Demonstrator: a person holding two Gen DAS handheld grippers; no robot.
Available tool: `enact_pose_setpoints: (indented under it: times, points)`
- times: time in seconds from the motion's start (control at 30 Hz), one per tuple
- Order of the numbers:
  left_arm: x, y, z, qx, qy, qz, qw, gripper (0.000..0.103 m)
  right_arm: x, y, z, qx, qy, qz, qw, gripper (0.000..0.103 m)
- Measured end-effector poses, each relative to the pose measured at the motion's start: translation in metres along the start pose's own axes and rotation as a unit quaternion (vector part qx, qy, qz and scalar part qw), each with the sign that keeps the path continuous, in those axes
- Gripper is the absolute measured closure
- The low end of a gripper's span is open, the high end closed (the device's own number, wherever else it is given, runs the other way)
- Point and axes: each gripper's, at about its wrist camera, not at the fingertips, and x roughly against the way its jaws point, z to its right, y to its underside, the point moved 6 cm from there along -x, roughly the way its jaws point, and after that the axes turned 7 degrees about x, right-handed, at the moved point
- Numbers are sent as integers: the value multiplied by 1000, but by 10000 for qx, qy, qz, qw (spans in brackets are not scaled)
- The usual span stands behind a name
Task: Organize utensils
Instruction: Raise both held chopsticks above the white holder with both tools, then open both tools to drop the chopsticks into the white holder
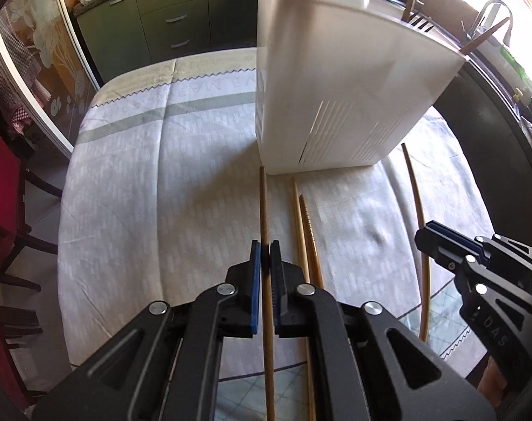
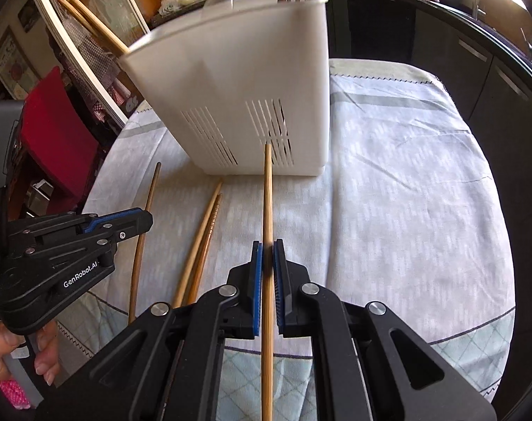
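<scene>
A white slotted utensil holder [image 1: 336, 80] stands on the cloth-covered table, with wooden sticks and a fork poking out of its top; it also shows in the right wrist view [image 2: 244, 98]. My left gripper [image 1: 265, 245] is shut on a wooden chopstick [image 1: 264, 203] that points at the holder's base. My right gripper [image 2: 268, 245] is shut on a bamboo chopstick [image 2: 268, 193] aimed at the holder's slots. Two more chopsticks [image 1: 306, 231] lie side by side on the cloth between the grippers, also seen in the right wrist view [image 2: 204, 238].
The table [image 1: 153, 182] has a pale woven cloth. Green kitchen cabinets [image 1: 174, 21] stand behind it. A red chair [image 2: 55, 133] is at the table's left side. A dark counter with a tap [image 1: 493, 10] runs along the right.
</scene>
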Motion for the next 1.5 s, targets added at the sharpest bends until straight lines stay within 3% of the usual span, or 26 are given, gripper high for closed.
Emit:
enact_pose_setpoints:
  times: [0.2,0.4,0.53,0.87,1.2,1.37,1.5]
  points:
    - [64,20,-13,-122,194,797,9966,98,71,10,-2,139,-122,894,9958,96]
    - [133,39,-27,-157,305,1909,9810,98,143,21,-6,206,74,2132,9768,96]
    - [164,50,-31,-208,301,2362,9710,98,172,33,-12,349,355,2615,9639,96]
    - [173,64,-34,-271,398,2347,9709,98,176,50,-26,357,339,2612,9640,96]
    - [170,65,-37,-241,513,2204,9738,98,163,43,-30,406,131,2480,9678,96]
    - [186,42,-24,-311,751,2181,9725,98,173,26,-32,451,-45,2562,9656,96]
    - [210,2,1,-419,1039,2255,9678,98,194,3,-33,493,-142,2774,9594,96]
